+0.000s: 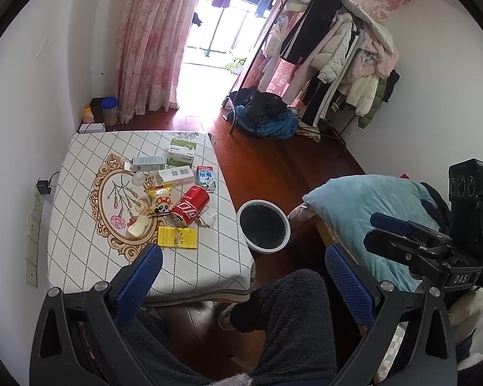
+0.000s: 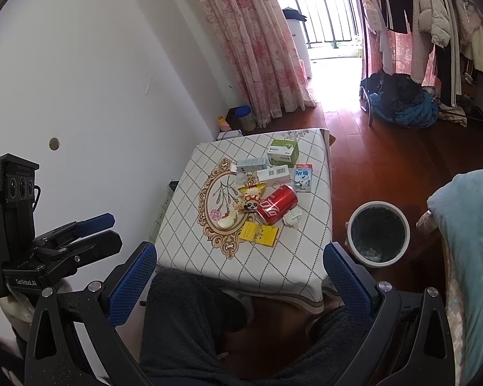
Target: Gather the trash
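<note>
Left gripper (image 1: 244,276) w/ fingers spread wide, nothing btwn them; right gripper (image 2: 240,273) same, spread and empty. Both hang short of the table (image 2: 190,225). Trash pile lies ahead of the fingertips: red can (image 2: 276,204) on its side, yellow pack (image 2: 259,233) nearest, milk carton (image 2: 303,177) farther back. Bin (image 2: 378,233) stands on the floor just past the right gripper's right finger, beside the table.

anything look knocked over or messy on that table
Yes. The red cola can lies on its side amid the litter instead of standing. Beside it are a crumpled white wrapper and a torn snack bag, all loosely piled on the table.
</note>
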A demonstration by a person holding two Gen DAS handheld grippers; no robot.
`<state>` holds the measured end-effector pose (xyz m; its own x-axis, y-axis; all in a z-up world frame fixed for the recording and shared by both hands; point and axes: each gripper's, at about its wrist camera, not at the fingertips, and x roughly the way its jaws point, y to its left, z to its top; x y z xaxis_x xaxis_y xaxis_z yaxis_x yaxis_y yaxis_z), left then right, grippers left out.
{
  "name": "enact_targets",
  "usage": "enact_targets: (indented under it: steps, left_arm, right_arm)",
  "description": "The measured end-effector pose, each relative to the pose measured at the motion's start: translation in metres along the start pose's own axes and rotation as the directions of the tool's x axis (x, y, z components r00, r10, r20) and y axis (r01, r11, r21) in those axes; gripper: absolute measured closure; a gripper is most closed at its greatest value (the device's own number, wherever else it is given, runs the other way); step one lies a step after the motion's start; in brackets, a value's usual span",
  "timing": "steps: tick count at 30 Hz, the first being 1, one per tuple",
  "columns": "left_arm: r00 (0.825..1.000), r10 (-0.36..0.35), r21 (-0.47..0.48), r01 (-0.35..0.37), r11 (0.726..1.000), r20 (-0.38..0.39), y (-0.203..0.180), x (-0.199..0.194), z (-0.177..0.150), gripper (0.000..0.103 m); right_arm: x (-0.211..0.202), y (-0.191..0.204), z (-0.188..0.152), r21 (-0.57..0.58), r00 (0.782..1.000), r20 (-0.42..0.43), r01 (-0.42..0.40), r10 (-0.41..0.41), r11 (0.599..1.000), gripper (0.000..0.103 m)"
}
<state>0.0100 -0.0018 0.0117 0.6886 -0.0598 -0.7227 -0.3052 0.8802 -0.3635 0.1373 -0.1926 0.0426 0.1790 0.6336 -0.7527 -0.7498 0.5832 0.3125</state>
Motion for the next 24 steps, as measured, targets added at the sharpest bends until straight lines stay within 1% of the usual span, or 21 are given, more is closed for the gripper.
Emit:
enact_targets:
  steps: [24]
  left_arm:
    - [1.0, -0.011, 0.009, 0.011, 1.0, 0.009, -0.0077, -0.0005, 0.0024, 0.0]
  right_arm:
    - [-0.0039, -0.0012, -0.0012, -0.003, 1.0, 0.006, 0.008, -0.008, 1.0, 0.0]
